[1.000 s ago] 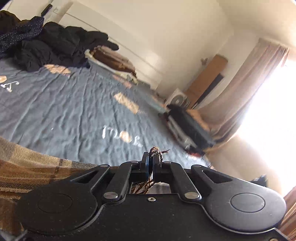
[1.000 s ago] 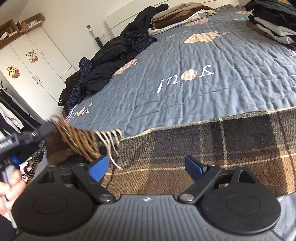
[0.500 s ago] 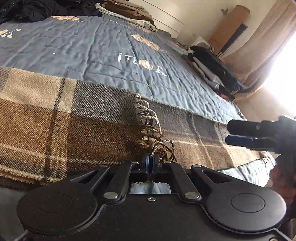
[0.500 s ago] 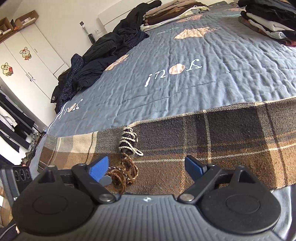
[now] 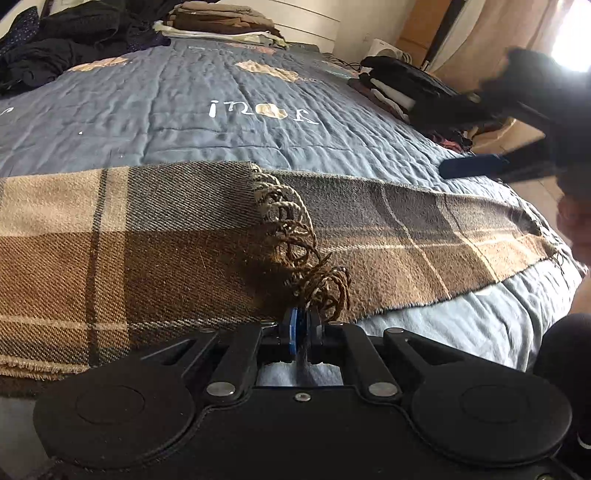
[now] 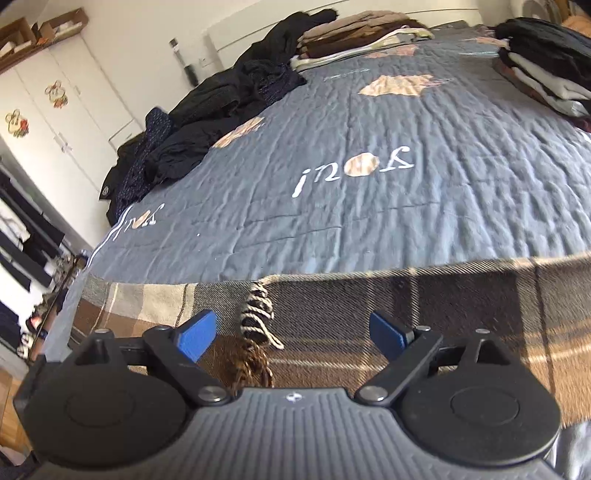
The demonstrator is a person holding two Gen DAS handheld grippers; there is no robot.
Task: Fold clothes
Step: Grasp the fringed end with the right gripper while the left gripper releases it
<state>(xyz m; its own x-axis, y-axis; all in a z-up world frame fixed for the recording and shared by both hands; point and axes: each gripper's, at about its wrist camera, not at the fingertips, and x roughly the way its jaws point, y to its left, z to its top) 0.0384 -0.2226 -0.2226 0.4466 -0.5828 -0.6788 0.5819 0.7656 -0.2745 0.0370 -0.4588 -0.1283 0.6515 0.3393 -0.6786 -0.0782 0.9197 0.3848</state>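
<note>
Plaid scarf (image 5: 155,251), woven wool-like twill w/ brown, tan and grey checks, lies flat in a long strip across the near edge of the bed (image 5: 184,122). It's folded over on itself: the fringed end sits on top of the lower layer, right ahead of the left gripper (image 5: 303,325). Fringe (image 5: 295,240) is twisted cord tassels, pale at the far side, dark brown nearest the fingers, curling in loops.

Left gripper's fingers are nearly together and just starting to part; a few brown tassel strands sit at their tips, thin blue pad edge visible between black arms. Can't tell if the pads still bite the cords.

Right gripper (image 6: 291,332) hovers over the same scarf, fingers (image 6: 195,334) wide apart w/ nothing between the blue pads; the fringe lies just ahead, closer to its left finger. From the left view it shows as a blurred dark shape w/ a blue finger off to the right, above the scarf's far end.

Beyond the fingers: grey-blue quilted bedspread, wrinkled, w/ white lettering and tan patches. Farther out, a heap of dark crumpled clothes (image 6: 221,107) to the left, a neat folded stack (image 6: 354,33) of browns/creams at the headboard, another folded stack (image 6: 546,70), black and white, to the right. White wardrobe (image 6: 55,103) w/ cartoon stickers at far left.
</note>
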